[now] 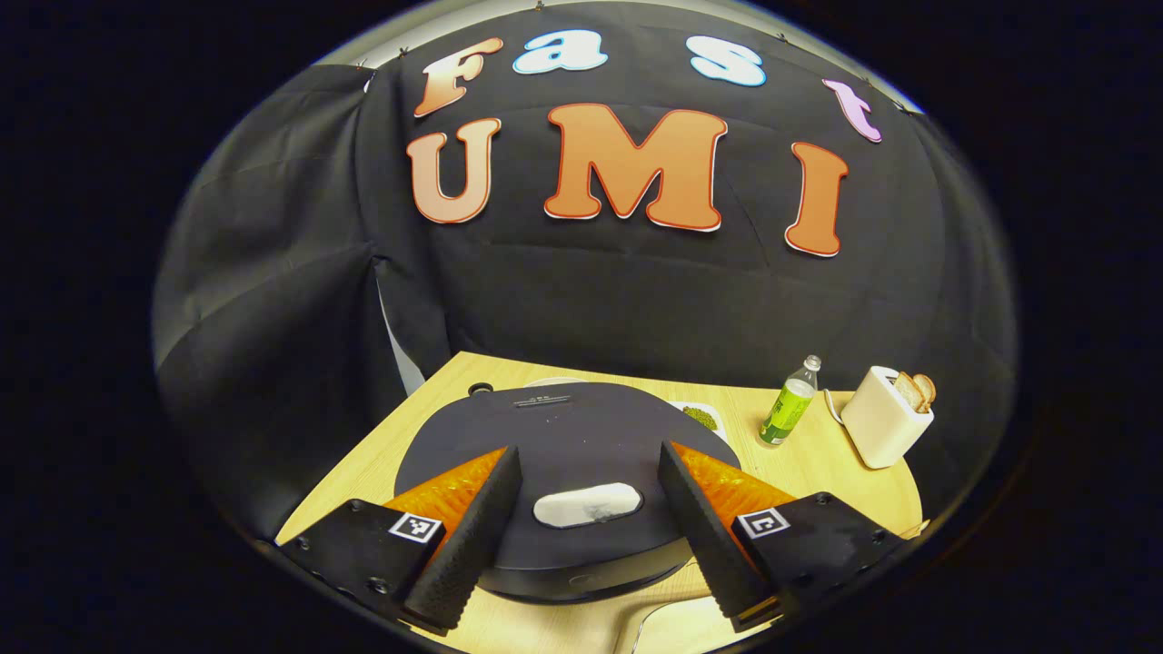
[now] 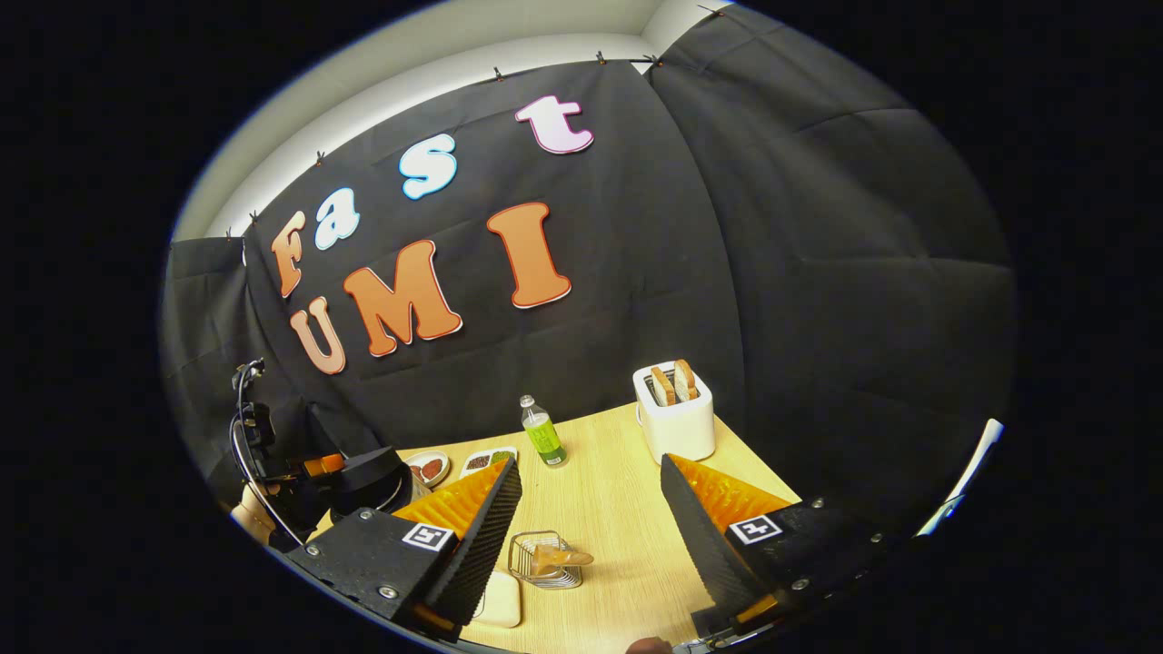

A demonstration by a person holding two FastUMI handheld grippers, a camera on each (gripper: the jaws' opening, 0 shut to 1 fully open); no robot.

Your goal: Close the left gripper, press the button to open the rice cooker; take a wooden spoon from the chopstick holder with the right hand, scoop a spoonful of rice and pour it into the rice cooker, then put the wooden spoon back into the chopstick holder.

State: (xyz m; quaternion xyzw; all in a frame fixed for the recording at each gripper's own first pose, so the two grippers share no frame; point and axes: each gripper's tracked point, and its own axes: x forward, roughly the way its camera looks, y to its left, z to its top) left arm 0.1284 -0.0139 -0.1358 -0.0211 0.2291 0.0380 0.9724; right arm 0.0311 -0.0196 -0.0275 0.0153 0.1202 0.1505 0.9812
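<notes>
My left gripper (image 1: pixel 586 509) is spread above the rice cooker (image 1: pixel 563 454), button (image 1: pixel 587 505) at 12 o'clock. My right gripper (image 2: pixel 591 518) is spread; chopstick holder (image 2: pixel 545 559) and wooden spoon (image 2: pixel 559 556) at 12 o'clock.

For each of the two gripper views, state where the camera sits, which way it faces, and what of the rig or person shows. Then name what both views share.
Left gripper view: rides the left gripper, open above the closed rice cooker, facing its button.
Right gripper view: rides the right gripper, open above the table, facing the chopstick holder; a hand shows.
Shared: bottle, toaster.
</notes>
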